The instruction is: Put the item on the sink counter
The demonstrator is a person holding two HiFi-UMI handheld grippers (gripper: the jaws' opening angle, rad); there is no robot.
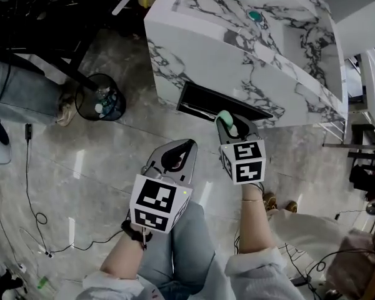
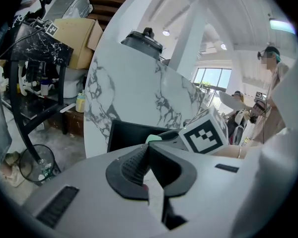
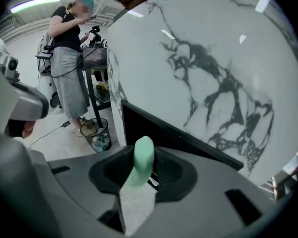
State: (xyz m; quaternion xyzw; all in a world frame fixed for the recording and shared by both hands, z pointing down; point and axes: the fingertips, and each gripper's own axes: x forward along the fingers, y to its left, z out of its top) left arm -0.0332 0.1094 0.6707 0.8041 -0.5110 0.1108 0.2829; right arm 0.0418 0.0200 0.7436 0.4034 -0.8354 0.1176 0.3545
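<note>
The item is a mint-green rounded piece [image 1: 225, 117], and my right gripper [image 1: 229, 124] is shut on it. In the right gripper view the green piece [image 3: 143, 155] stands up between the dark pads [image 3: 166, 170]. It is held low in front of the white marble sink cabinet [image 1: 237, 61], just before the cabinet's dark opening [image 1: 222, 105]. The sink counter [image 1: 281, 8] is on top, with a small teal thing [image 1: 255, 15] in the basin. My left gripper [image 1: 186, 147] hovers to the left over the floor, shut with nothing in it. Its pads [image 2: 134, 165] meet.
A wire waste bin [image 1: 102, 97] stands on the floor left of the cabinet. Cables [image 1: 34, 192] trail across the tiles. A seated person's leg [image 1: 19, 92] is at the left. Another person [image 3: 69, 58] stands beyond the bin. A black table [image 2: 35, 78] is at the far left.
</note>
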